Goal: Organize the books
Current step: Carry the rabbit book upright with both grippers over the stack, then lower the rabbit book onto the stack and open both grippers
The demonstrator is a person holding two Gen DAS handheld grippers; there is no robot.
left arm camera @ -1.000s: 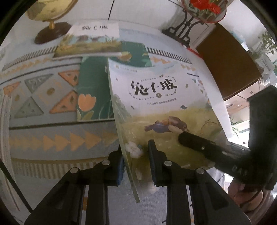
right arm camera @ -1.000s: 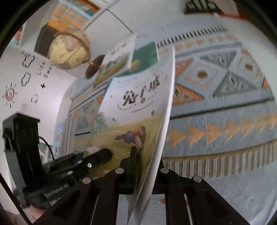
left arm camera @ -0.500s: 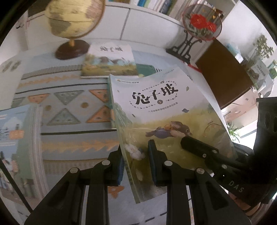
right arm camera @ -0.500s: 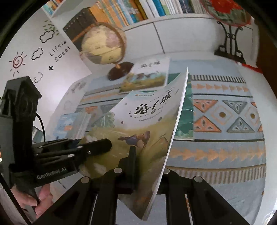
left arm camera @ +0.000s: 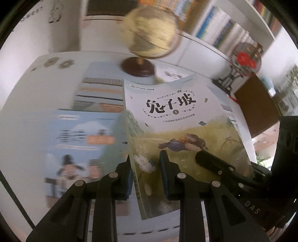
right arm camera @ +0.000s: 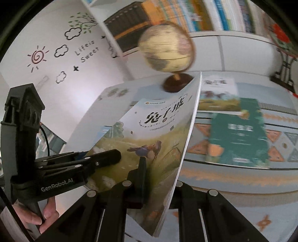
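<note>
Both grippers hold one white book with a rabbit on its cover, lifted and tilted above the table. My left gripper is shut on its spine edge. My right gripper is shut on its open page edge, and the book bows between them. A pale blue book lies flat to the left. A dark green book and another rabbit book lie on the patterned cloth.
A globe on a dark round base stands at the back of the table. A red ornament on a black stand is at the back right. Shelves of books line the wall behind.
Both grippers have raised the rabbit book and carried it left. The view has tilted up, so the globe and shelves now show, and the pale blue book now lies beside the held one.
</note>
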